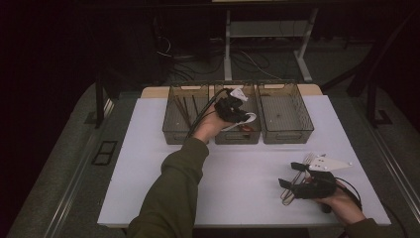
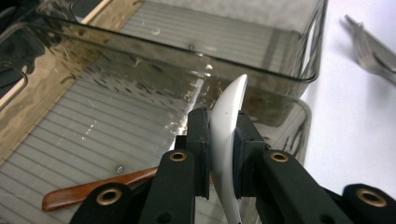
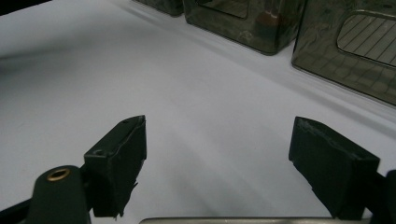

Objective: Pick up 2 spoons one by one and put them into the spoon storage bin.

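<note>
Left gripper (image 2: 219,154) clamps white spoon (image 2: 226,126) over, seemingly, middle bin (image 2: 299,116); right gripper (image 3: 217,154) wide.

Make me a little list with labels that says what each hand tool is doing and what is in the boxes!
left gripper: shut on a white spoon, held over the middle bin
right gripper: jaws wide open, nothing between them, low over the white table
left bin: dark sticks, probably chopsticks
middle bin: a brown wooden spoon on its floor
right bin: looks empty
forks: lying on the table by the right gripper
</note>
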Action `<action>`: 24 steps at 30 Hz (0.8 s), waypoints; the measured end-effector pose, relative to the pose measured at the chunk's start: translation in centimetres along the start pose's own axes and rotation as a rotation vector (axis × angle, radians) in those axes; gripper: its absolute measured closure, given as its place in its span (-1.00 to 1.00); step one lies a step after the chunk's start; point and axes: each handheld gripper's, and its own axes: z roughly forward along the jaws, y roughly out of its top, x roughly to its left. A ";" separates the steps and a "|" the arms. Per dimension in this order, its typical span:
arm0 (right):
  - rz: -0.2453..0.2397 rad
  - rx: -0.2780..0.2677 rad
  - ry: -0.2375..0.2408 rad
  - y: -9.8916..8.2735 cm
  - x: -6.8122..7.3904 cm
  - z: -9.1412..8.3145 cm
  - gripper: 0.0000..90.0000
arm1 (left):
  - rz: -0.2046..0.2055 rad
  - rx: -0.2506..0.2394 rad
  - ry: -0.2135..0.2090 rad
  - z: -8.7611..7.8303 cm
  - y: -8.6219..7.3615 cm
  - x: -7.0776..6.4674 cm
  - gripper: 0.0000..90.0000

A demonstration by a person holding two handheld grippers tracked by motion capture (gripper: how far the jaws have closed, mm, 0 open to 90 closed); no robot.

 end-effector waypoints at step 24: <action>0.017 0.019 -0.028 0.2 -0.7 -0.6 -0.59 | -0.091 -0.117 -0.027 -4.3 -2.5 -3.9 -0.17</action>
